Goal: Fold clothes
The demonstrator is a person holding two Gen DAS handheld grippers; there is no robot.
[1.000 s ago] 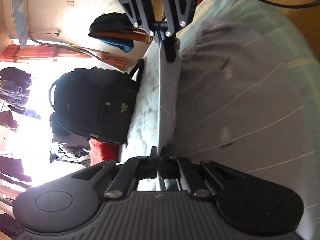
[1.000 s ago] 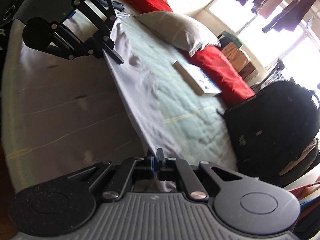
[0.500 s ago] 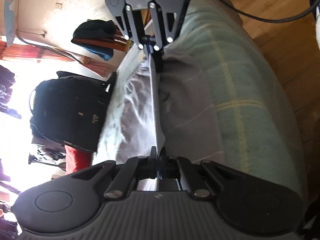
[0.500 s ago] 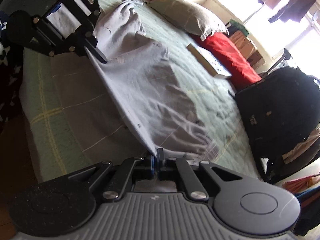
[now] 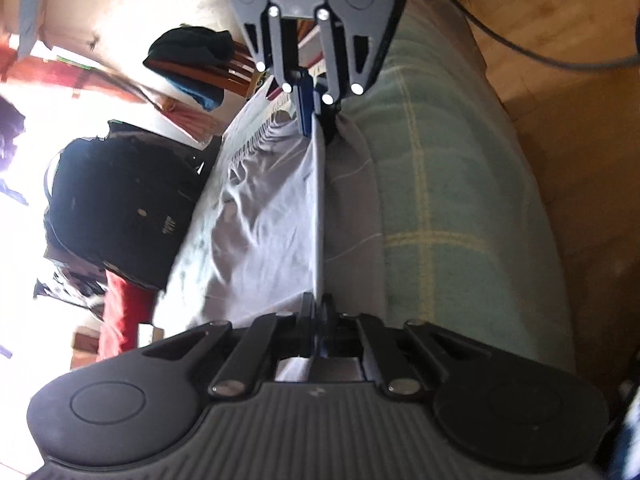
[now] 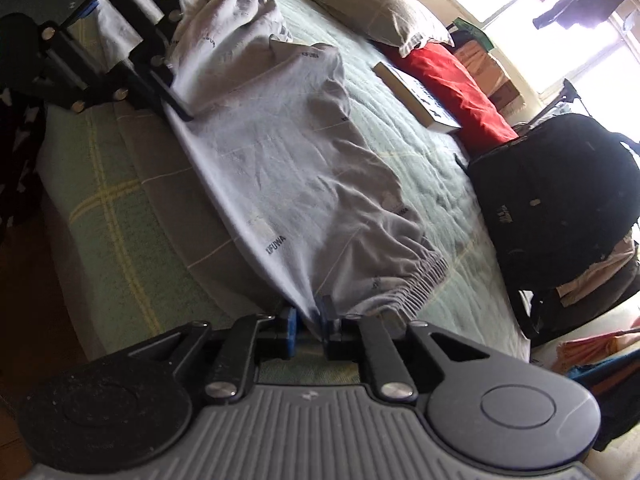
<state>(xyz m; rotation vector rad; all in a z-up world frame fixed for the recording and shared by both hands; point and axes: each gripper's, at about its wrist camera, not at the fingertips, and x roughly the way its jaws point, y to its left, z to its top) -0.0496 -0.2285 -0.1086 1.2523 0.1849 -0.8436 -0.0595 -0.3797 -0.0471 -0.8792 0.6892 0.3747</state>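
L gripper (image 5: 318, 312): jaws opening, only a narrow gap so far; the taut folded edge of the grey garment (image 5: 264, 216) runs straight in between the fingers, and whether the pads press on it can't be told. It also shows in the right wrist view (image 6: 176, 98), at the far end of the same edge.

R gripper (image 6: 310, 326): jaws opening too, with a clear gap between the blue pad and the black one. The garment corner by the elastic waistband (image 6: 416, 280) sits in the gap, cloth bunched there, and seems to touch the right-hand pad only. In the left wrist view (image 5: 314, 120) it's at the far end of the edge, cloth between its tips.

The garment (image 6: 304, 172) lies on the bed (image 6: 120, 208), stretched between both tools along the bed's near side, rest spread flat toward the bed's middle, crumpled at the far end. Small dark lettering printed on it.

Also on the bed: book (image 6: 416, 96) past the garment, beside a red cushion (image 6: 460, 92); grey pillow (image 6: 372, 12) at the bed's far part; black backpack (image 6: 560, 208) at the bed's window-side edge. Wooden floor (image 5: 560, 120) beside the bed.
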